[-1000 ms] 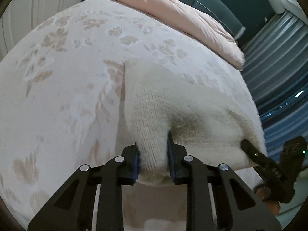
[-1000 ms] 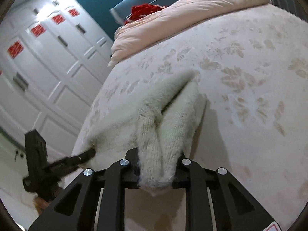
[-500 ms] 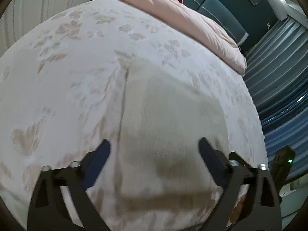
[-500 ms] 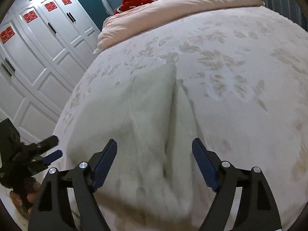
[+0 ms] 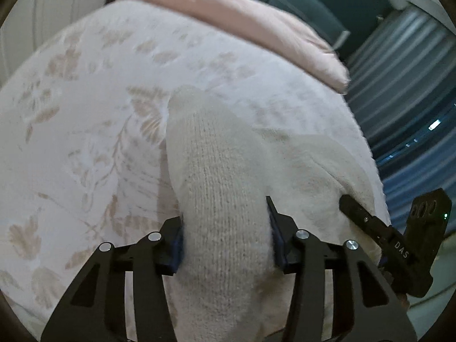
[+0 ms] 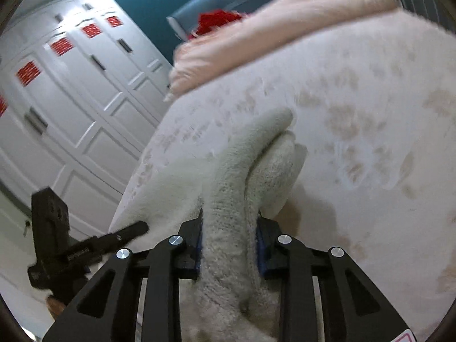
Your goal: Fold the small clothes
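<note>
Both claws are closing on the cream knitted garment (image 5: 222,188): left claw (image 5: 225,228) and right claw (image 6: 229,228) each pinch a fold between their pads, the bed (image 5: 85,142) beneath.

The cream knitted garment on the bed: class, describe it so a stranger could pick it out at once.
Start at the bed with the pale leaf-print cover and the pink quilt at its far end. At the near edge lies the cream knitted garment, bunched between the closing jaws of both grippers. Its thick, fuzzy knit and plain colour set it apart from the smooth printed cover.
</note>
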Action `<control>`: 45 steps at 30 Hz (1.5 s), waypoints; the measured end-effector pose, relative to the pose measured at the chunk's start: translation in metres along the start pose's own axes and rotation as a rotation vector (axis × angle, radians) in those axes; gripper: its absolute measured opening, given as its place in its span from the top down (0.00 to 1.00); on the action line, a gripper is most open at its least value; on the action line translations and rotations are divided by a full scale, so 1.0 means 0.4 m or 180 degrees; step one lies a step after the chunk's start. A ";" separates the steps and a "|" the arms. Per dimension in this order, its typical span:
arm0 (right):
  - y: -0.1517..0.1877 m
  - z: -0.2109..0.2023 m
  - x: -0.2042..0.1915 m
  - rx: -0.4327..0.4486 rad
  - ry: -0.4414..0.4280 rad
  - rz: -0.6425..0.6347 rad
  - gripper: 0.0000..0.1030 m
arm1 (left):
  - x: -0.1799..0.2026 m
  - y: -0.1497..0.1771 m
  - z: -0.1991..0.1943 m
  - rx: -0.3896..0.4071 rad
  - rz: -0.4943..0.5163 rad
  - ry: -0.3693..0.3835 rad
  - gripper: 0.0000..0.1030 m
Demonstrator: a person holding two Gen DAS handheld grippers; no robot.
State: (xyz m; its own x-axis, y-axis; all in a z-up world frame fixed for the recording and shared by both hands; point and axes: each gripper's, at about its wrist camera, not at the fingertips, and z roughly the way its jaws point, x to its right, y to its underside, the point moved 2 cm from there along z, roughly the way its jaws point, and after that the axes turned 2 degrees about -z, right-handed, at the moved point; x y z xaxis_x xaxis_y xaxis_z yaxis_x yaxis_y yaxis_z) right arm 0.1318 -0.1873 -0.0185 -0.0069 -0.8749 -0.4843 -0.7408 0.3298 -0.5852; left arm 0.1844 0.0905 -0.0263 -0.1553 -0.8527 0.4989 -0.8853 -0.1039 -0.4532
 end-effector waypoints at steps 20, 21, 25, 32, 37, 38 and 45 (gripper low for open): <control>0.027 0.106 0.017 -0.0289 0.0179 -0.0011 0.91 | 0.026 0.169 0.019 0.0147 0.0451 -0.0924 0.46; 0.005 0.065 -0.029 -0.0107 0.0165 -0.0221 0.92 | 0.028 0.174 0.020 0.0109 0.0458 -0.0927 0.46; -0.010 0.040 -0.050 0.0045 0.0354 -0.0520 0.92 | 0.009 0.192 0.037 0.0079 0.0449 -0.1012 0.40; 0.056 0.081 0.101 -0.0281 0.0510 -0.0007 0.73 | -0.006 0.218 0.067 -0.0002 0.0453 -0.1046 0.35; 0.135 0.081 0.151 -0.0500 0.0416 0.0289 0.27 | -0.046 0.223 0.061 -0.0017 0.0153 -0.0879 0.12; 0.154 0.111 0.165 -0.0614 0.0383 0.0392 0.27 | -0.060 0.224 0.071 -0.0088 0.0053 -0.0803 0.11; 0.082 0.131 0.100 -0.0332 -0.0139 0.0391 0.74 | -0.101 0.164 0.129 -0.0393 -0.0352 -0.0021 0.55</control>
State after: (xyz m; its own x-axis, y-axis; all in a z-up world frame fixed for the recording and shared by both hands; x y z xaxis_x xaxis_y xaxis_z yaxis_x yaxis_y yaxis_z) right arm 0.1423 -0.1928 -0.0912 -0.0742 -0.8132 -0.5772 -0.8019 0.3927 -0.4503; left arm 0.1552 0.0915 -0.1143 -0.0515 -0.8429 0.5356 -0.9440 -0.1339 -0.3014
